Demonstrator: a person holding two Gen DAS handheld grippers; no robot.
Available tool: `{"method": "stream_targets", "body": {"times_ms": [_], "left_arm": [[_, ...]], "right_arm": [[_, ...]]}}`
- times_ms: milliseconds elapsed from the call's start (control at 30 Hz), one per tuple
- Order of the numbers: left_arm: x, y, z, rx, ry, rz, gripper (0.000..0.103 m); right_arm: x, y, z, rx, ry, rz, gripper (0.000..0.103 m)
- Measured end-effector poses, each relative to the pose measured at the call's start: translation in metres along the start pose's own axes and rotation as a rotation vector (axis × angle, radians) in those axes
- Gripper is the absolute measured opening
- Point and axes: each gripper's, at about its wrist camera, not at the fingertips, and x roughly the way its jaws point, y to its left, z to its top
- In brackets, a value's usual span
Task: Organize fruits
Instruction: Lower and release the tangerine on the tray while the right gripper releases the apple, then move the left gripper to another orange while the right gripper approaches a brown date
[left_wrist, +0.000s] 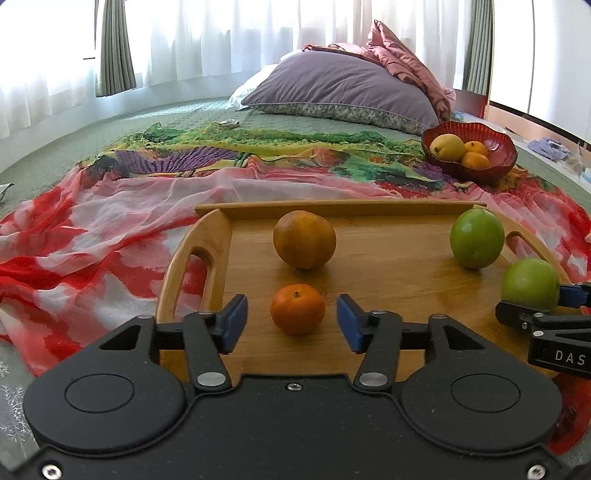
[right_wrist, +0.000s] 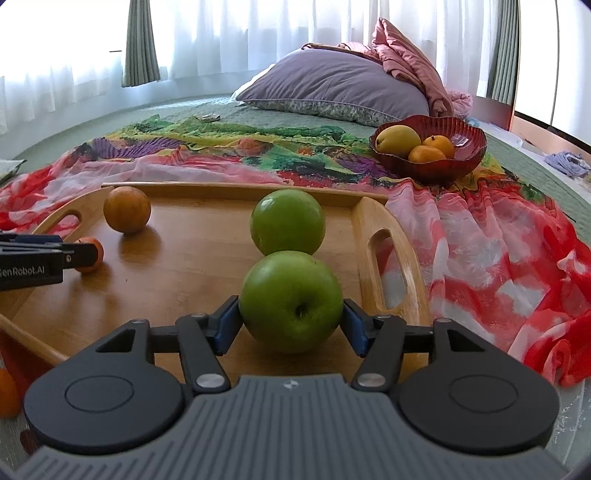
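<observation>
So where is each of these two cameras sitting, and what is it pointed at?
Left wrist view: sits on the left hand-held gripper, looking forward and down at the small orange between its open jaws.
Right wrist view: sits on the right hand-held gripper, looking at a green apple between its jaws.
Shared: wooden tray, red bowl, purple pillow; each also catches the other gripper's tip.

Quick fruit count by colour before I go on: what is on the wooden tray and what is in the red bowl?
Green, on the tray: 2, near apple and far apple.
Orange, on the tray: 2, large orange and small mandarin.
Orange, in the red bowl: 2, and.
Yellow, in the bowl: 1.
Total: 7.
</observation>
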Motion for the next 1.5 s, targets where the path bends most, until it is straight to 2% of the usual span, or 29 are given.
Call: {"method": "stream_targets", "body": {"times_ms": [200,467,900,1500], "left_arm": [[-0.015,0.0,-0.005,0.015,-0.021,0.003,0.077],[-0.038,-0.001,-0.011,0.031,-0.047,-0.014,0.085],[-0.069,-0.004,-0.027,0.045,-0.06,-0.036,0.089],[-0.11,-0.004,-0.063,0.06,-0.068,-0.064,0.092]], "right_arm": [[-0.008,-0.003,-0.005,-0.009,0.005,-0.001,0.076],[-0.019,-0.011,-0.014,0.01,0.003,0.001,0.078],[-0.05,-0.017,-0.018,-0.012,-0.046,-0.008,0.079],[-0.095,-0.008,-0.05,-0.059,-0.078,0.05,0.08]]}}
